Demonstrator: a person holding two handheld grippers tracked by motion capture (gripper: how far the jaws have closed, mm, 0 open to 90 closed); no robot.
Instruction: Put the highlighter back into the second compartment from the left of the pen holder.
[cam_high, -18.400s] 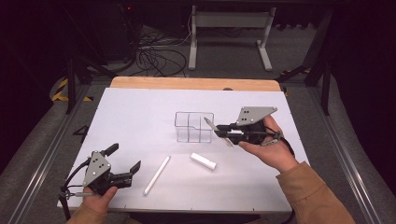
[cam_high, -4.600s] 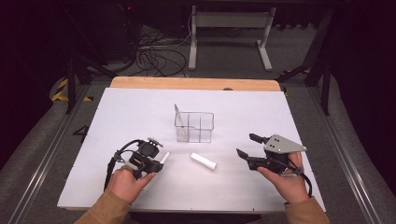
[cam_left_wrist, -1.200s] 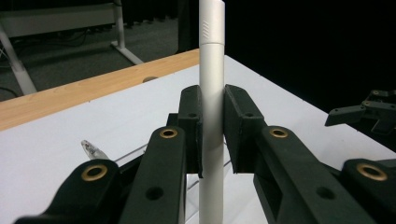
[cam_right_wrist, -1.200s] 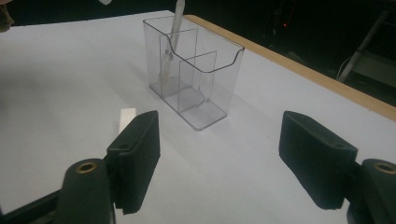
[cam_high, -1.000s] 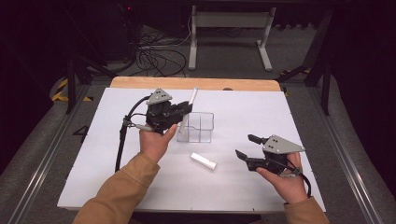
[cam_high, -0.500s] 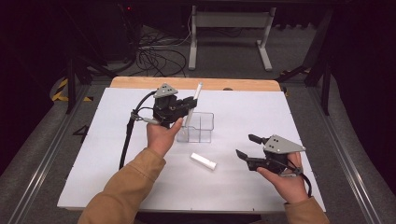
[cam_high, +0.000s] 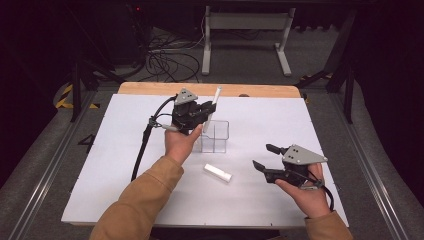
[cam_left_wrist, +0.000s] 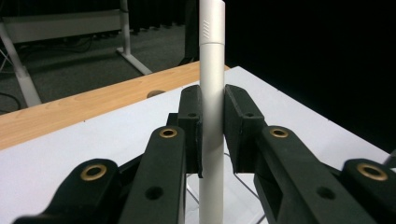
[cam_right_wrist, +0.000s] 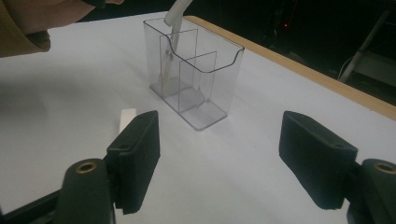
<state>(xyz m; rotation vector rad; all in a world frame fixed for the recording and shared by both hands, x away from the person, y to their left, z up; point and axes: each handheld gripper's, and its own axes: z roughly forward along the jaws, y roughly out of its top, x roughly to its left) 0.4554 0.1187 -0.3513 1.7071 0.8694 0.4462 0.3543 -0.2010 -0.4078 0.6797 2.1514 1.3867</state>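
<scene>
High view: right gripper (cam_high: 261, 156) sat nearest, jaws spread, empty, beside short white block (cam_high: 217, 173). Farther off, left gripper (cam_high: 205, 111) pinched long white stylus-like pen (cam_high: 212, 106) over clear plastic divided organizer (cam_high: 214, 136), tip entering a compartment. Insertion step; next needs lowering, then release.

Clear glossy plastic organizer (cam_right_wrist: 205, 79), matt white pen (cam_left_wrist: 211, 93)

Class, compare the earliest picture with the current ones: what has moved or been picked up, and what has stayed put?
The left gripper picked up the pen and carried it to the organizer. The right gripper withdrew, open. The eraser and organizer stayed put.
</scene>
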